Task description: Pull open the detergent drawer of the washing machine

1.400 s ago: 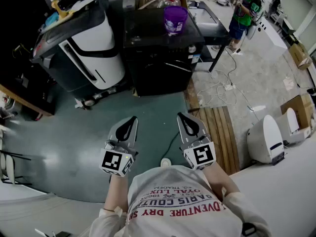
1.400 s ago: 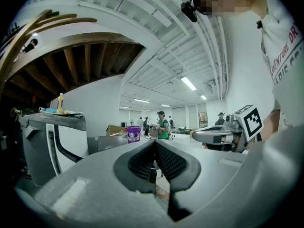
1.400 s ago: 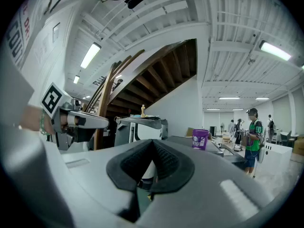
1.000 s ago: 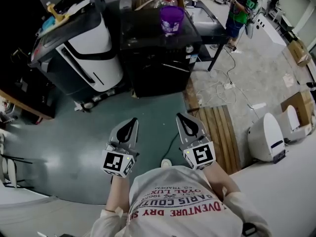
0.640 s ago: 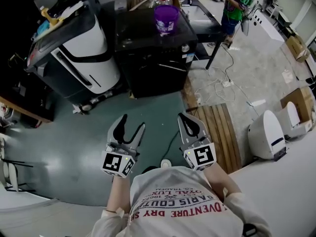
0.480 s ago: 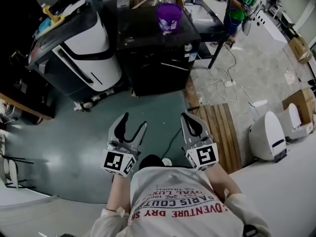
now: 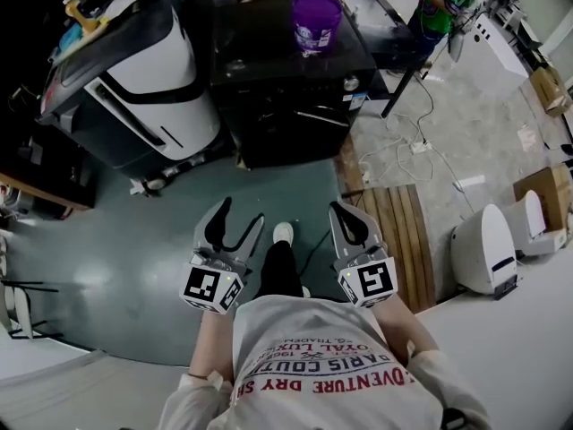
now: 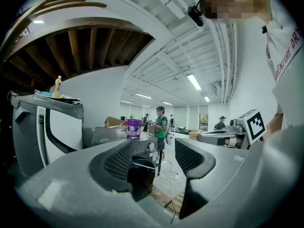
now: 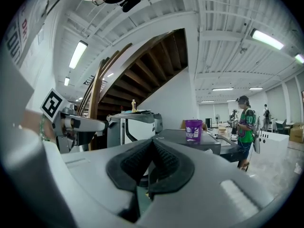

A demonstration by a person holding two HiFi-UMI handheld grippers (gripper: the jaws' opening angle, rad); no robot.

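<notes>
The black washing machine (image 7: 285, 92) stands across the green floor, a purple tub (image 7: 315, 22) on its top and a round knob (image 7: 355, 82) on its front panel. I cannot make out the detergent drawer from here. My left gripper (image 7: 240, 211) is held level, well short of the machine, open with nothing between its fingers. In the left gripper view the washing machine (image 8: 142, 161) shows through the gap in my left gripper (image 8: 153, 158). My right gripper (image 7: 346, 215) is alongside, shut on nothing. In the right gripper view, the pads of my right gripper (image 9: 152, 151) meet.
A white and black appliance (image 7: 148, 74) stands left of the machine. A wooden pallet (image 7: 394, 231) and cables lie to the right, with a white device (image 7: 483, 251) beyond. A person in green (image 7: 445, 3) stands far off. My own leg and shoe (image 7: 281, 245) are between the grippers.
The left gripper has gone from shut to open. Both grippers and the view have moved towards the washing machine, and my leg has stepped forward between them.
</notes>
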